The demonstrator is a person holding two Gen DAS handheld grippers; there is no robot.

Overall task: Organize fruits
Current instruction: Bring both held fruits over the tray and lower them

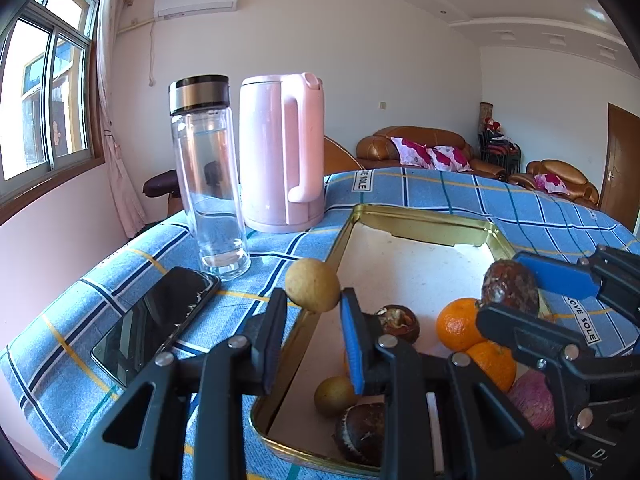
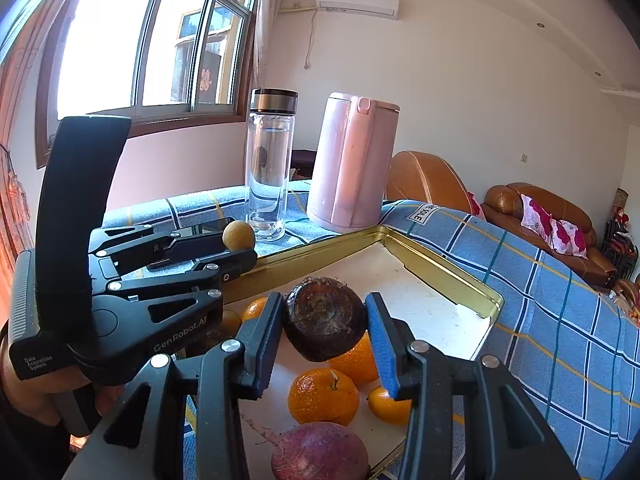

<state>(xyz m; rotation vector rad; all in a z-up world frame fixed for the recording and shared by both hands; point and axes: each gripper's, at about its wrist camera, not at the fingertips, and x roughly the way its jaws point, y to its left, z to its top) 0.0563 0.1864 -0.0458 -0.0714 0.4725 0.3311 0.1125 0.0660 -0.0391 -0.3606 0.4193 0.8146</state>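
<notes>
My left gripper point(image 1: 313, 300) is shut on a small tan round fruit point(image 1: 312, 282), held over the left rim of the gold tin tray point(image 1: 420, 216). In the right wrist view the same left gripper point(image 2: 240, 242) shows at the left with the tan fruit point(image 2: 239, 234). My right gripper point(image 2: 324, 322) is shut on a dark brown round fruit point(image 2: 324, 312) above the tray point(image 2: 440, 260). The left wrist view shows this right gripper point(image 1: 518, 294) and brown fruit point(image 1: 508, 284) too. In the tray lie oranges point(image 2: 323, 396), a purple fruit point(image 2: 320, 456), other brown fruits point(image 1: 400, 322) and another tan fruit point(image 1: 334, 394).
A glass bottle point(image 1: 210, 184) and a pink kettle point(image 1: 280, 152) stand behind the tray on the blue plaid cloth point(image 1: 500, 200). A black phone point(image 1: 156, 324) lies left of the tray, near the table's edge. A person's hand point(image 2: 40, 396) holds the left gripper.
</notes>
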